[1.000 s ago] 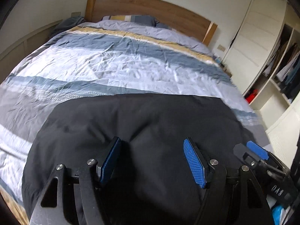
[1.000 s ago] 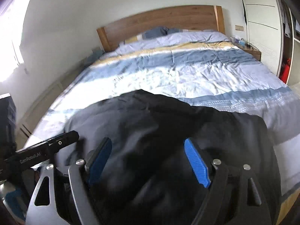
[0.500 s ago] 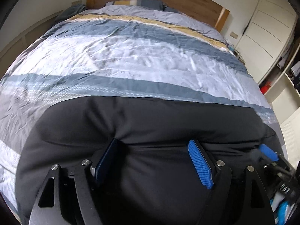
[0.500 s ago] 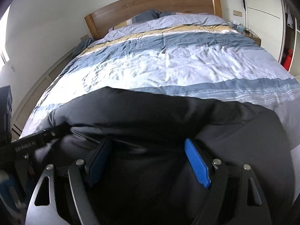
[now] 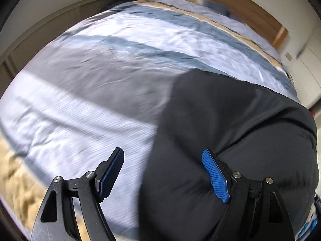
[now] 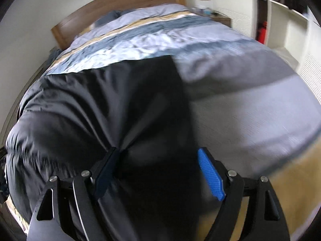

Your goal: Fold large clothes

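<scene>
- Found the black garment [image 5: 230, 120] lying in a puffy bundle on the duvet [image 5: 100, 70], close to the foot edge of the bed and well short of the headboard [image 6: 120, 6].
- Noted the left gripper [image 5: 162, 152] spread wide and gripping nothing, its jaws having just been opening. One finger nudged the garment's side, the other hung over bare duvet, and only the garment's left edge lay between them.
- Noted the right gripper [image 6: 158, 150] spread equally wide, with dark cloth filling the gap. One finger dug into the fabric, where creases fanned out from its tip, but nothing was pinched between the two pads.
- Judged the slippery, padded cloth likely to spring back open once released, undoing any fold.
- Judged that dug-in finger likely to snag and drag the top layer askew if pulled sideways.
- Feared a slide off the foot edge, given how near the bundle sat to it. Could not make out the blurred tan patch below that edge.
- Feared pinching duvet along with garment at the left edge on the next close.
- Saw plenty of bare duvet towards the headboard and on both sides for spreading or shifting.
- Saw the wardrobe [image 6: 280, 20] and the bedside table [image 6: 220, 20] well apart from the work, so no crowding there.
</scene>
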Available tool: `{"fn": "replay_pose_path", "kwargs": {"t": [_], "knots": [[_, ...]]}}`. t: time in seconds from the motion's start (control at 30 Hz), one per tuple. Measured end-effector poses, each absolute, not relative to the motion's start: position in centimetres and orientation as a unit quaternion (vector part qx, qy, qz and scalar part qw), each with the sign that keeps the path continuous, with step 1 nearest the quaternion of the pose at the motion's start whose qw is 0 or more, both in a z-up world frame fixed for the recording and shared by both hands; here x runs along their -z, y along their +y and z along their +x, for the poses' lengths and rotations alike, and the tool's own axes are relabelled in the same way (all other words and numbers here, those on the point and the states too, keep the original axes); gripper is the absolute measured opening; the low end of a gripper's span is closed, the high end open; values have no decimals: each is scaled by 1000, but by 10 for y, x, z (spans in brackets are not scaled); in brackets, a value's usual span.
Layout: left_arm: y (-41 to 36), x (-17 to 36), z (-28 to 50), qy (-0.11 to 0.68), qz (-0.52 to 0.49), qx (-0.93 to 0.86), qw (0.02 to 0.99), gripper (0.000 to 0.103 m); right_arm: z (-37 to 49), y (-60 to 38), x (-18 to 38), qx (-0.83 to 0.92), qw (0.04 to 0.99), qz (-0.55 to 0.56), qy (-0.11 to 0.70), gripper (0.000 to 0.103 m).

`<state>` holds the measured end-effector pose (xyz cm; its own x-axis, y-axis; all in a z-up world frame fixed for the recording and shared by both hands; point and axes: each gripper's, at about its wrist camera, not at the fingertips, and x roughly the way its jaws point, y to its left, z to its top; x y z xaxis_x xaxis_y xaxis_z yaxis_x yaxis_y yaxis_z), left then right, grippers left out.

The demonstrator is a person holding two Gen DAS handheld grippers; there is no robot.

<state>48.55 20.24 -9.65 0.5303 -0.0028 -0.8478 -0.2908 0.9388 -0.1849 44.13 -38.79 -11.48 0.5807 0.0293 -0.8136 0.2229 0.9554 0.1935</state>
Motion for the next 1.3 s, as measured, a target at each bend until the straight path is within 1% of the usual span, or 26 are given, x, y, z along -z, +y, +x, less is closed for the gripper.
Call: {"fn": "replay_pose_path", "kwargs": {"t": [0.13, 0.3, 0.37, 0.5, 0.63, 0.87, 1.1, 1.3], "knots": [[229, 84, 432, 464, -168, -110, 863, 79, 396, -395, 94, 74, 883, 134, 443, 79], [228, 64, 371, 435, -179, -113, 875, 79, 345, -374, 66, 57, 896, 145, 415, 79], [217, 57, 347, 423, -178, -108, 882, 80, 326, -358, 55, 43, 902, 146, 404, 79], [185, 46, 301, 392, -157, -103, 900, 89, 290, -316, 40, 12, 911, 133, 390, 79], [152, 42, 268, 375, -141, -92, 912, 92, 253, -272, 28, -8, 922, 104, 373, 79], [99, 26, 202, 329, -76, -67, 939, 102, 189, -215, 7, -13, 940, 60, 336, 79], [62, 21, 158, 318, -15, -56, 946, 103, 145, -188, -3, 3, 948, 17, 319, 79], [49, 12, 125, 284, -6, -65, 957, 103, 114, -173, -11, 9, 957, -16, 291, 79]]}}
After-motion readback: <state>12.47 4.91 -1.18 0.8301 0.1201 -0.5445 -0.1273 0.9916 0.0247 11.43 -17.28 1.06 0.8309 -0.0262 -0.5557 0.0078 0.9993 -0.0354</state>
